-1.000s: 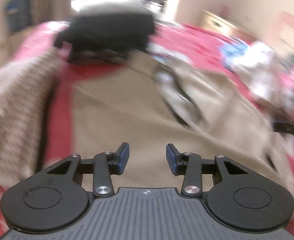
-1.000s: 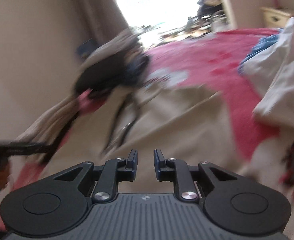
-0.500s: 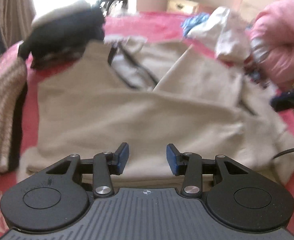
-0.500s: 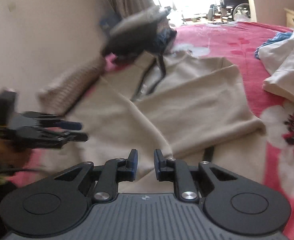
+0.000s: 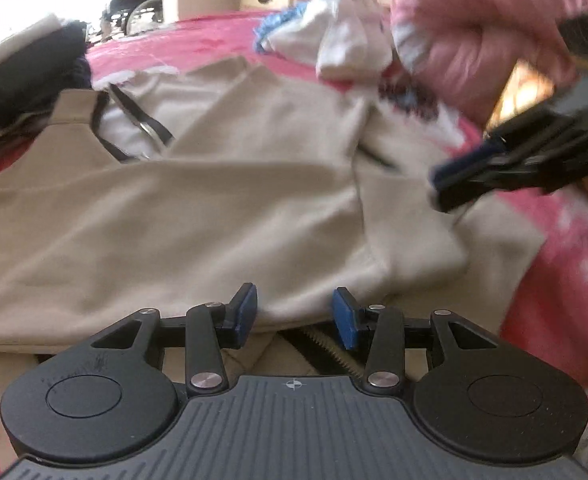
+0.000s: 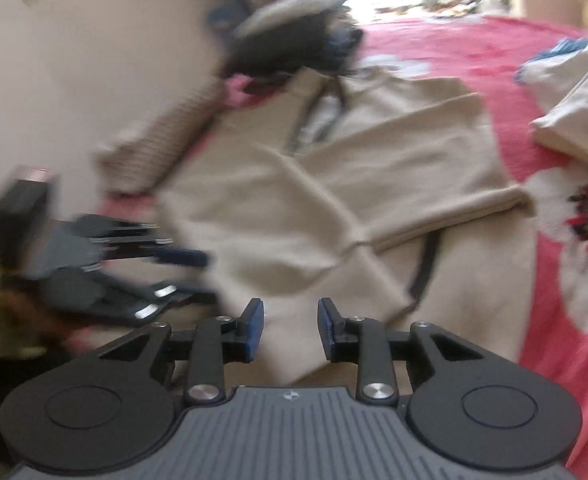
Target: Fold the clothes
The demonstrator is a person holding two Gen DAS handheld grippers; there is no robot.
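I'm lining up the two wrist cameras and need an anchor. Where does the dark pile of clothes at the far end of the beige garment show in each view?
Left wrist: the dark pile of clothes sits at the upper left edge, just beyond the beige garment.
Right wrist: it lies top centre, beside the wall.
Shared landmark: the garment's dark-edged neck opening, just below the pile.

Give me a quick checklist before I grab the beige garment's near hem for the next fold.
1. Left gripper free of cloth: ok, jaws apart, nothing between them.
2. Right gripper free of cloth: ok, jaws opening, nothing gripped.
3. Beige garment lies flat on the red bedspread: ok, sleeves folded in.
4. Near hem within the left gripper's reach: ok, just ahead of its pads.
5. Dark clothes pile clear of the collar: not ok, it touches.
6. Zipper state: cannot tell.
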